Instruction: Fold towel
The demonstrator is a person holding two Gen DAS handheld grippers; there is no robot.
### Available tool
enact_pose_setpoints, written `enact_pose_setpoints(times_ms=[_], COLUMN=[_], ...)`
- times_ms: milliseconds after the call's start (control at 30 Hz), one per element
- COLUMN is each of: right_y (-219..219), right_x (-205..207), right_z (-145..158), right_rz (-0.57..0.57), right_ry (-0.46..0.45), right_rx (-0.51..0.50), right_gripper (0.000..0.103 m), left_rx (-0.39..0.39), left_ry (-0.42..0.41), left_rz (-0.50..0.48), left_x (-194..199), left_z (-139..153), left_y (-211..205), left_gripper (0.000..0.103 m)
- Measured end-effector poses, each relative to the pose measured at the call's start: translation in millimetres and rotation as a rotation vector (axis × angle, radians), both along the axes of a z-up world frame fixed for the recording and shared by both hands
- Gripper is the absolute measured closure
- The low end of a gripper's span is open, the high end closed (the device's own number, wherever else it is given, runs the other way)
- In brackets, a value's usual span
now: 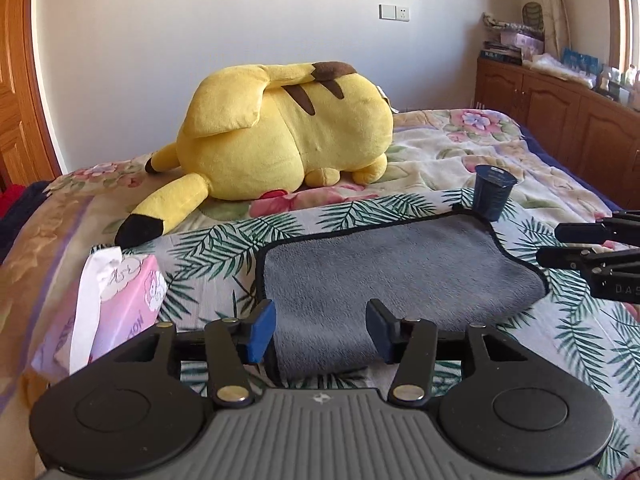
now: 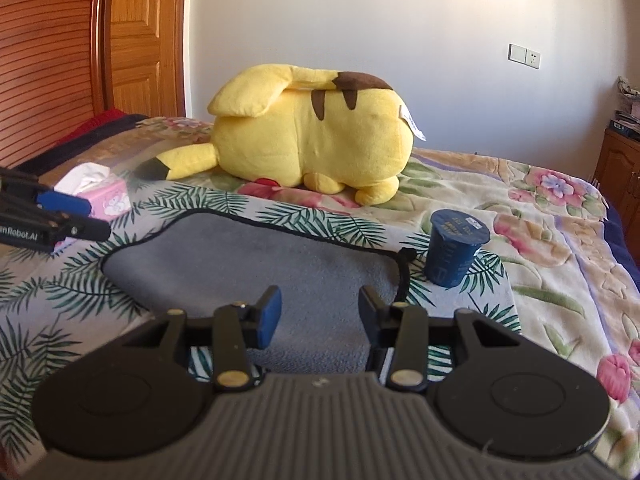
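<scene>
A grey towel (image 1: 400,268) with a black hem lies flat on a leaf-print cloth (image 1: 208,248) on the bed; it also shows in the right wrist view (image 2: 256,264). My left gripper (image 1: 321,330) is open, its blue pads either side of the towel's near left edge. My right gripper (image 2: 320,316) is open over the towel's near right edge. Each gripper shows in the other's view: the right gripper (image 1: 560,246) at the right edge, the left gripper (image 2: 86,214) at the left edge. Neither holds anything.
A large yellow plush toy (image 1: 288,132) lies behind the towel. A dark blue cup (image 1: 493,191) stands at the towel's far right corner, also in the right wrist view (image 2: 454,252). A pink tissue pack (image 1: 120,300) lies to the left. Wooden cabinets (image 1: 560,112) line the right wall.
</scene>
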State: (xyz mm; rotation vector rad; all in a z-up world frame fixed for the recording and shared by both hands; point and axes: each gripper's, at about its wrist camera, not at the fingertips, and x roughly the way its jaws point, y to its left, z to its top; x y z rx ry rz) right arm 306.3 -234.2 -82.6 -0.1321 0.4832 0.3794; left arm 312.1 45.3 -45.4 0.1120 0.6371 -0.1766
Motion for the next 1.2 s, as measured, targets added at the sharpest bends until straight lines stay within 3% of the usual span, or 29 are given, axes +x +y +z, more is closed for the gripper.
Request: enact_pose_setpoints(times_ms=[300,567,733,900,1033,1100,1200], right_y=[-3.2,-0.5,0.3,-1.6,-6.1,-8.1,-11.3], right_x=[-27.9,-52.1,-66.8,-82.8,-95.2,-100.9,-110.4], right_z=[12.4,15.7,18.3,21.8,24.1,25.2,27.2], right_rz=[-0.013,-0.032,-0.039,-0.053,-0.076,-0.083,-0.092], right_ry=[-0.012,0.005,0.007,0.009,0.013,0.015,0.009], right_rx=[0.003,0.051,0.056,0.055,0.07,0.074,0.075], right_gripper=[0.058,0.054,0.05,0.038,0.032,0.021,0.013], left_rx=[-0.009,-0.013,-0.022,-0.021,-0.016,-0.024,-0.03], left_ry=[0.012,-0.01,-0.024,-0.038,-0.052,-0.057,-0.06], left_rz=[0.001,-0.009,-0.017,-0.017,-0.003,-0.002,0.0], left_x=[-41.5,-68.2,-84.0,-100.0,-112.8,-120.1,-130.4], left_z=[4.5,21.7,31.1,37.9,39.9,40.1,38.8], left_y=[-0.3,-6.0,-9.5,-15.3,-20.7,-22.2,-25.6], left_gripper=[0.07,0.054,0.052,0.045,0.032,0.026,0.021])
